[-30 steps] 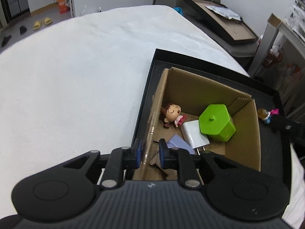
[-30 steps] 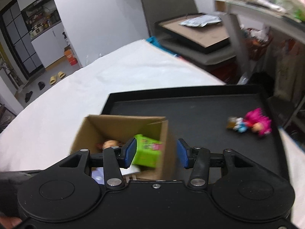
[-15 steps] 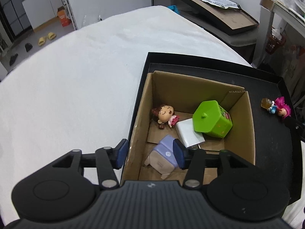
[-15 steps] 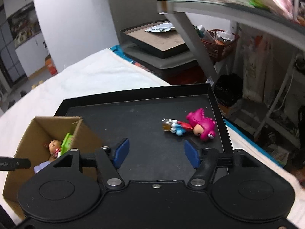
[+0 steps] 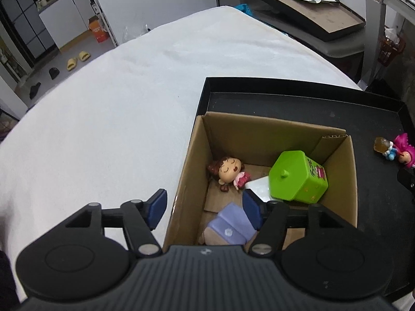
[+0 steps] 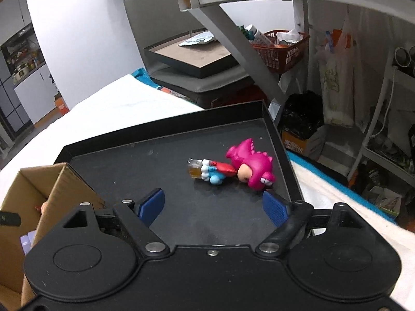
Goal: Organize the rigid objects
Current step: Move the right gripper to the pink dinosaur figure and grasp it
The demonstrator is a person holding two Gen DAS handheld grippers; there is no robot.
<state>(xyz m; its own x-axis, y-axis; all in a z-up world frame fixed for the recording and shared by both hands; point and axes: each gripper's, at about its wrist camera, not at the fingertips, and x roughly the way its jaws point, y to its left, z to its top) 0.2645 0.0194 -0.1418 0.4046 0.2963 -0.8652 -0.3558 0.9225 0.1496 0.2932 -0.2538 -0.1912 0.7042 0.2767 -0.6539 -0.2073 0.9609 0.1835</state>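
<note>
A cardboard box [image 5: 259, 132] stands in a black tray [image 5: 298, 96]. In it lie a doll with brown hair [image 5: 228, 172], a green hexagonal box [image 5: 298, 180], a white flat block [image 5: 258, 186] and a purple toy house [image 5: 229, 226]. My left gripper [image 5: 205, 204] is open and empty, with the box's left wall between its fingers. A pink dinosaur figurine [image 6: 246, 168] lies on the tray floor, also seen in the left wrist view [image 5: 400, 150]. My right gripper [image 6: 215, 204] is open and empty, just short of the figurine.
The tray [image 6: 155, 160] sits on a white cloth-covered table [image 5: 103, 119]. Beyond the table are a framed board on a seat [image 6: 192, 57], a slanted metal table leg [image 6: 233, 41] and a red basket [image 6: 282, 49]. The box's corner [image 6: 64, 181] stands left of my right gripper.
My left gripper opened wide and drew back from the box's left wall. My right gripper swung right from the box toward the pink figurine and opened wider.
</note>
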